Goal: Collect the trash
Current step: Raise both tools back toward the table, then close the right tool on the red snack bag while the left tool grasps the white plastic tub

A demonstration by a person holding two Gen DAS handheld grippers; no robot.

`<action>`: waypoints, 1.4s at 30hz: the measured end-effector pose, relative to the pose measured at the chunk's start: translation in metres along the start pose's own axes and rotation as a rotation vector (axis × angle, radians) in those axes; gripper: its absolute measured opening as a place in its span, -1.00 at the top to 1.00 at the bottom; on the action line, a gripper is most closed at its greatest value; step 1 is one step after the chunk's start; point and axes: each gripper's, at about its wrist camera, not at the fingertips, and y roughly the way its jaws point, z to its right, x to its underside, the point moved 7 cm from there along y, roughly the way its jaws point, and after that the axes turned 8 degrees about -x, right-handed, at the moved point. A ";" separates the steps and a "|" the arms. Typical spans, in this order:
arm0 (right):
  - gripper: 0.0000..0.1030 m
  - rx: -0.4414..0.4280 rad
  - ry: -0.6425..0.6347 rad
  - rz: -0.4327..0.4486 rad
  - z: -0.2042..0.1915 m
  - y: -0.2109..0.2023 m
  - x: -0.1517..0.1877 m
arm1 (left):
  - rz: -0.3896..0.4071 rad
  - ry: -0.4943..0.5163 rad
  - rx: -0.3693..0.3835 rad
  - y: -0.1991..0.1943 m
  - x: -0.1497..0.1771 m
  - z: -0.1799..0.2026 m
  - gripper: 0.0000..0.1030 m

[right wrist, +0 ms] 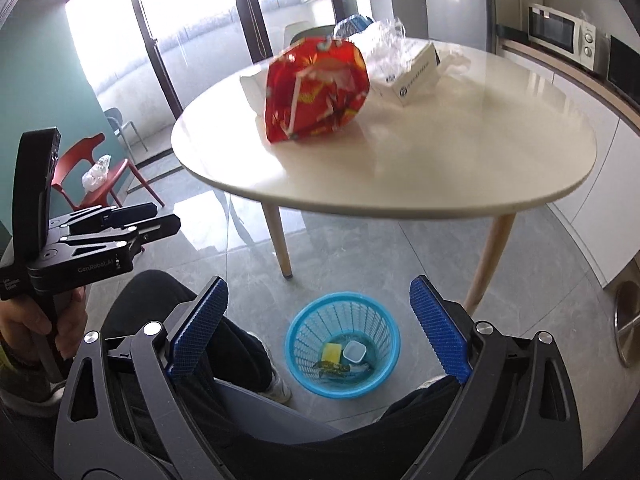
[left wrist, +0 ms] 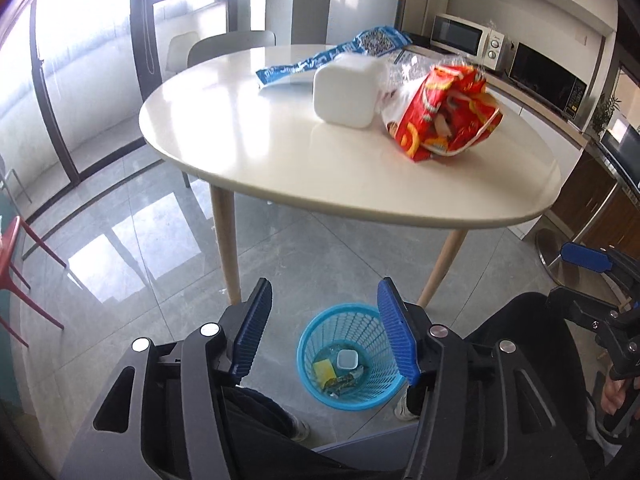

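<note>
A blue mesh trash basket (left wrist: 372,390) (right wrist: 316,320) stands on the floor below the table and holds a yellow piece, a small white cup and wrappers. On the white round table (left wrist: 280,160) (right wrist: 460,152) lie a red snack bag (left wrist: 444,114) (right wrist: 316,90), a white box (left wrist: 344,92) (right wrist: 412,76), crumpled clear plastic (right wrist: 384,38) and a blue-white wrapper (left wrist: 332,58). My left gripper (left wrist: 324,320) is open and empty above the basket. My right gripper (right wrist: 320,316) is open and empty above the basket.
Wooden table legs (left wrist: 228,248) stand just behind the basket. A red chair (right wrist: 92,172) with a plastic bag is at the left. A microwave (left wrist: 468,40) sits on the counter at the right. The person's legs (right wrist: 224,340) are beside the basket.
</note>
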 end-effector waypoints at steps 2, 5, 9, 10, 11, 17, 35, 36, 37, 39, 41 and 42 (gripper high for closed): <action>-0.71 0.000 -0.003 0.036 -0.003 -0.009 -0.013 | 0.034 0.001 0.004 -0.009 -0.011 -0.002 -0.14; -0.72 0.005 -0.007 0.077 -0.007 -0.017 -0.032 | 0.077 0.001 0.002 -0.019 -0.029 -0.001 -0.17; -0.73 0.007 -0.019 0.126 -0.009 -0.029 -0.054 | 0.135 0.010 0.002 -0.033 -0.055 0.001 -0.24; -0.73 0.006 -0.019 0.134 -0.011 -0.031 -0.057 | 0.148 0.014 0.000 -0.036 -0.062 0.002 -0.27; -0.73 0.006 -0.016 0.141 -0.009 -0.031 -0.061 | 0.157 0.017 -0.004 -0.038 -0.066 0.003 -0.30; -0.73 0.003 0.009 0.149 -0.005 -0.026 -0.074 | 0.182 0.013 0.012 -0.038 -0.091 0.004 -0.34; -0.65 0.002 0.042 0.113 0.005 0.024 -0.112 | 0.130 0.042 0.049 0.013 -0.131 0.002 -0.47; -0.61 0.002 0.041 0.108 0.005 0.028 -0.113 | 0.125 0.047 0.056 0.016 -0.132 0.003 -0.47; -0.57 0.002 0.039 0.102 0.006 0.031 -0.114 | 0.121 0.052 0.064 0.019 -0.134 0.004 -0.47; -0.50 -0.003 0.038 0.087 0.007 0.038 -0.116 | 0.112 0.063 0.076 0.026 -0.137 0.007 -0.48; -0.44 -0.004 0.039 0.074 0.010 0.044 -0.118 | 0.099 0.076 0.088 0.032 -0.139 0.009 -0.48; -0.40 -0.006 0.041 0.069 0.011 0.047 -0.119 | 0.094 0.080 0.092 0.036 -0.141 0.010 -0.48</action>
